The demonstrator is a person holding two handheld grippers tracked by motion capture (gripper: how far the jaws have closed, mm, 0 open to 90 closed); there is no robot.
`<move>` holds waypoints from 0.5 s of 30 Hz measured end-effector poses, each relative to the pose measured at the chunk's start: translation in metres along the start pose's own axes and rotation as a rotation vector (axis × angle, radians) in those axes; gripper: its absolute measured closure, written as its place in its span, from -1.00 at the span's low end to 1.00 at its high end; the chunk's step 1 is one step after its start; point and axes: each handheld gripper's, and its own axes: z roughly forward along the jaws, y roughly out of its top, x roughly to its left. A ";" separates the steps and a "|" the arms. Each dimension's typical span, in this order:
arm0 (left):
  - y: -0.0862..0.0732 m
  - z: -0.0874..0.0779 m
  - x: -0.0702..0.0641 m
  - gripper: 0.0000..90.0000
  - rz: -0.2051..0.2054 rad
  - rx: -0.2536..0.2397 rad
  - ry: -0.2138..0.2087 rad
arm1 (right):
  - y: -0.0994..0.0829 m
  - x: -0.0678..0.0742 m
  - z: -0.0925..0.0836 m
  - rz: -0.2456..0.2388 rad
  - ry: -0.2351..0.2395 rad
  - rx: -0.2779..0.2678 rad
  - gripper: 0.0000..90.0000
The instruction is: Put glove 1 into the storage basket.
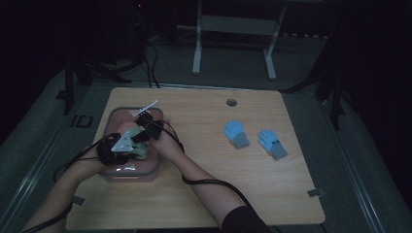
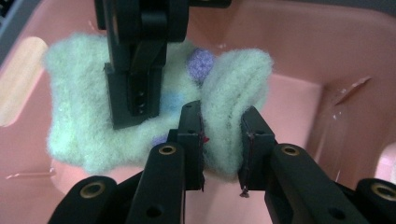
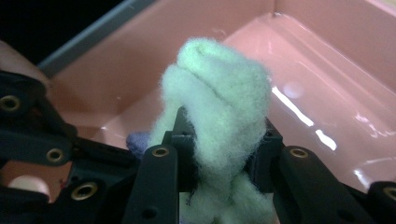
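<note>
A pale green fuzzy cloth (image 2: 84,121) with purple and blue dots hangs inside a pink plastic bin (image 1: 127,175) at the table's left. In the left gripper view, my left gripper (image 2: 223,126) is shut on one folded end of the cloth. The right gripper (image 3: 224,135) is shut on a bunched part of the same cloth (image 3: 219,79), low between the bin's walls. In the high view both grippers, left (image 1: 121,145) and right (image 1: 145,128), meet over the bin with the cloth (image 1: 141,151) between them.
Two light blue gloves (image 1: 236,133) (image 1: 272,143) lie flat on the wooden table (image 1: 204,194) right of centre. A round hole (image 1: 231,102) sits near the table's far edge. Cables trail from both hands across the table's near side.
</note>
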 end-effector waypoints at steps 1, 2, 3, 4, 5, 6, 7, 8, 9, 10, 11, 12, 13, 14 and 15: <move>0.000 0.001 0.001 0.66 -0.003 0.006 -0.003 | 0.000 0.000 0.001 -0.006 -0.006 0.005 0.53; 0.001 0.002 0.002 0.66 -0.004 0.011 -0.006 | 0.001 0.000 0.003 -0.005 -0.013 0.006 0.52; 0.001 0.003 0.004 0.66 -0.010 0.014 -0.007 | 0.001 -0.001 0.003 -0.003 -0.016 0.008 0.51; 0.002 0.004 0.005 0.65 -0.014 0.021 -0.009 | 0.002 -0.001 0.005 -0.003 -0.026 0.010 0.48; 0.002 0.005 0.006 0.65 -0.018 0.028 -0.021 | 0.002 -0.001 0.006 -0.003 -0.032 0.010 0.44; 0.002 0.007 0.007 0.65 -0.022 0.034 -0.028 | 0.002 -0.001 0.007 -0.006 -0.040 0.020 0.35; 0.002 0.008 0.007 0.64 -0.030 0.038 -0.035 | 0.002 -0.001 0.007 -0.007 -0.052 0.023 0.25; 0.002 0.009 0.008 0.64 -0.031 0.046 -0.036 | 0.002 -0.001 0.008 -0.018 -0.067 0.027 0.18; 0.002 0.010 0.008 0.63 -0.032 0.051 -0.031 | 0.002 -0.001 0.007 -0.018 -0.078 0.033 0.13; 0.002 0.011 0.009 0.62 -0.039 0.052 -0.032 | 0.002 -0.002 0.007 -0.017 -0.077 0.031 0.10; 0.002 0.011 0.009 0.62 -0.043 0.051 -0.033 | 0.002 -0.003 0.006 -0.005 -0.063 0.029 0.07; 0.002 0.011 0.009 0.60 -0.051 0.047 -0.035 | 0.003 -0.003 0.005 -0.006 -0.062 0.024 0.03; 0.002 0.011 0.010 0.57 -0.064 0.047 -0.043 | 0.003 -0.002 0.004 -0.010 -0.069 0.019 -0.03; 0.002 0.011 0.010 0.54 -0.070 0.049 -0.046 | 0.003 -0.002 0.003 -0.015 -0.072 0.014 -0.06; 0.002 0.010 0.011 0.49 -0.087 0.048 -0.052 | 0.004 -0.002 0.002 -0.020 -0.073 0.012 -0.08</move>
